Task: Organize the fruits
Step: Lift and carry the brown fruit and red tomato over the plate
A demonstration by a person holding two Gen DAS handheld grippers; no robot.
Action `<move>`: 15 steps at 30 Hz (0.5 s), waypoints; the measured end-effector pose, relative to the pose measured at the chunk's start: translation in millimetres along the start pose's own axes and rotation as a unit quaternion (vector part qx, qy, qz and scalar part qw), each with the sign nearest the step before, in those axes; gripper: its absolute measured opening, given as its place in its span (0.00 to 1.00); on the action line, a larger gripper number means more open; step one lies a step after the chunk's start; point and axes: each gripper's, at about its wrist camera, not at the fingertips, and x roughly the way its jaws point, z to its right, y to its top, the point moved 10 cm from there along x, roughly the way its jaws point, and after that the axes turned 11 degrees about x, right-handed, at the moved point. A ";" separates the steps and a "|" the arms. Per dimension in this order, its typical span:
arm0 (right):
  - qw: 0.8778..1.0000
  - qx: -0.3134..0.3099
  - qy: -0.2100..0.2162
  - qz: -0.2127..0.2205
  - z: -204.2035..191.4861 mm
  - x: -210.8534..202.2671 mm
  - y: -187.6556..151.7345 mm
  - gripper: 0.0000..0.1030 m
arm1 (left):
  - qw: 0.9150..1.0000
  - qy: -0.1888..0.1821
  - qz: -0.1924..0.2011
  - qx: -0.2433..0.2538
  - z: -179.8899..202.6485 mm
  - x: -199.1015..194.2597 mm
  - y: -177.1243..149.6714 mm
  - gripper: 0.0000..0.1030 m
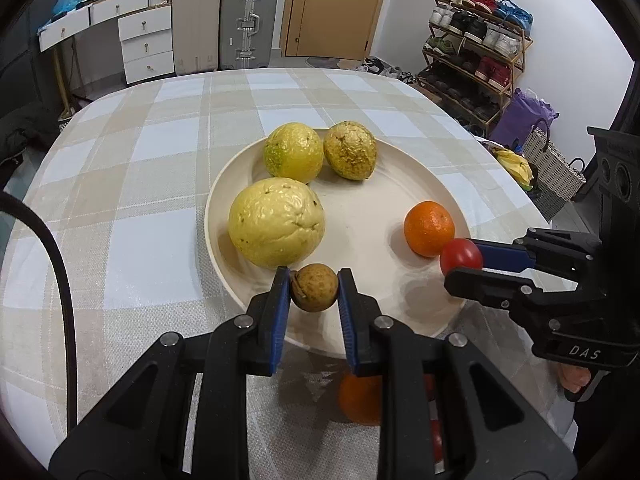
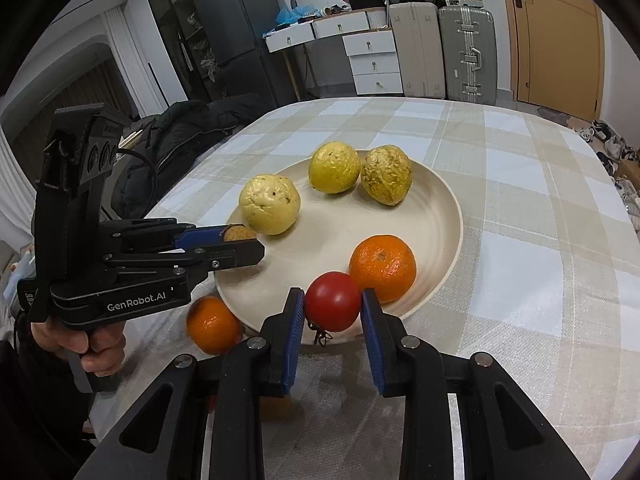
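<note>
A cream plate (image 1: pixel 360 208) (image 2: pixel 432 200) on the checked tablecloth holds three wrinkled yellow fruits (image 1: pixel 277 222) (image 2: pixel 270 204) and an orange (image 1: pixel 429 228) (image 2: pixel 383 263). My left gripper (image 1: pixel 314 286) (image 2: pixel 240 246) is shut on a small brown round fruit (image 1: pixel 314 287) (image 2: pixel 239 233), held over the plate's near rim. My right gripper (image 2: pixel 333 306) (image 1: pixel 466 266) is shut on a red tomato (image 2: pixel 333 302) (image 1: pixel 461 256), held over the plate beside the orange. A second orange (image 2: pixel 213 325) (image 1: pixel 360 398) lies on the cloth just off the plate.
The table (image 1: pixel 120 200) drops off at rounded edges. A dark jacket (image 2: pixel 180 148) lies at its left side in the right wrist view. Suitcases (image 1: pixel 224 20), white drawers (image 1: pixel 146 46) and a shoe rack (image 1: pixel 476 52) stand behind. Something red (image 1: pixel 437 442) lies under my left gripper.
</note>
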 end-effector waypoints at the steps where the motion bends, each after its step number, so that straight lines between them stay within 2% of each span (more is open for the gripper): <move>1: 1.000 0.000 -0.001 0.000 0.4 1.4 1.1 0.28 | 1.000 -0.002 0.000 -0.001 -0.4 0.9 0.6 0.20; 15: 1.000 -0.004 -0.014 0.003 5.6 12.4 13.4 0.28 | 1.000 0.010 -0.003 -0.008 -11.0 13.4 7.2 0.20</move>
